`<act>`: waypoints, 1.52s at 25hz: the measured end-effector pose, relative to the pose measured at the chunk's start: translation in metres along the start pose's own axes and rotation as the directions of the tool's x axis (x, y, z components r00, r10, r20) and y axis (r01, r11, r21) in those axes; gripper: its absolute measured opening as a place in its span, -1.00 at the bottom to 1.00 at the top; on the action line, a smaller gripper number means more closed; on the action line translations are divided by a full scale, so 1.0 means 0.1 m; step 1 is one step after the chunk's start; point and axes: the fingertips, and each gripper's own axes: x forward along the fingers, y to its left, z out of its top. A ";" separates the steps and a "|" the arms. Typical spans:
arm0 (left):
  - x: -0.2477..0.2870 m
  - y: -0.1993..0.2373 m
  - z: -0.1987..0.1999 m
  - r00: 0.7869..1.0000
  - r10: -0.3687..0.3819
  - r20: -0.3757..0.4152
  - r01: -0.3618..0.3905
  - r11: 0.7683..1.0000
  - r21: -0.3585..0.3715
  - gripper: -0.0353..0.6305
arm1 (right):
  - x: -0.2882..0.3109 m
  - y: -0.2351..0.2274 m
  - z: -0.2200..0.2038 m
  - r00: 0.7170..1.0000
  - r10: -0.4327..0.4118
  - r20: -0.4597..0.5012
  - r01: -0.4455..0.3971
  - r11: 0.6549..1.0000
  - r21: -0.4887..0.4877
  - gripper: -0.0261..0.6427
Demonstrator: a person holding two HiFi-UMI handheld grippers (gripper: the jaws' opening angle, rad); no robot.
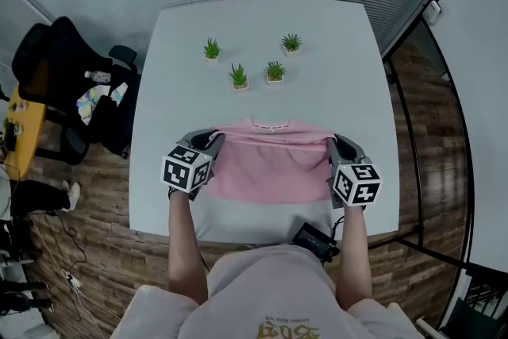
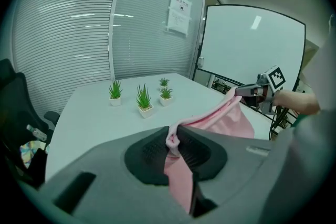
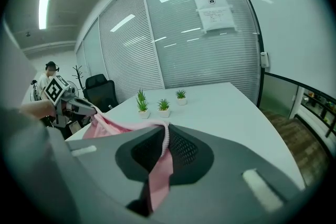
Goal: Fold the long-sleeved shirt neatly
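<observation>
The pink long-sleeved shirt (image 1: 274, 163) lies partly folded on the white table (image 1: 262, 83), collar away from me, with a raised edge stretched between both grippers. My left gripper (image 1: 216, 144) is shut on the shirt's left corner; pink cloth (image 2: 178, 165) bunches between its jaws. On the shirt's right corner my right gripper (image 1: 332, 144) is shut too, and a strip of pink shirt (image 3: 160, 173) hangs from its jaws. Each gripper view shows the other gripper across the taut cloth: the right gripper (image 2: 247, 91) and the left gripper (image 3: 86, 107).
Several small potted plants (image 1: 252, 59) stand on the far half of the table. A black office chair (image 1: 75, 83) with items on it is at the left. A glass wall with blinds lies beyond the table. A black device (image 1: 316, 240) hangs at my waist.
</observation>
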 end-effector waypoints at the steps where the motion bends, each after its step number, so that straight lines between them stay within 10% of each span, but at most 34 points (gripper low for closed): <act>1: 0.04 0.02 0.01 1.000 0.005 -0.003 -0.005 1.000 -0.004 -0.75 | 0.04 -0.02 0.01 1.000 0.003 -0.001 -0.003 1.000 0.002 -0.84; 26: 1.18 0.47 -0.46 0.979 0.062 -0.194 -0.073 0.996 -0.049 -0.69 | 1.08 -0.47 -0.71 0.969 0.030 -0.246 -0.018 0.999 0.050 -0.82; 38: 1.06 0.51 -0.15 0.991 0.127 -0.030 -0.129 0.990 -0.059 -0.33 | 0.97 -0.53 -0.52 0.984 -0.011 -0.177 0.025 0.997 0.076 -0.50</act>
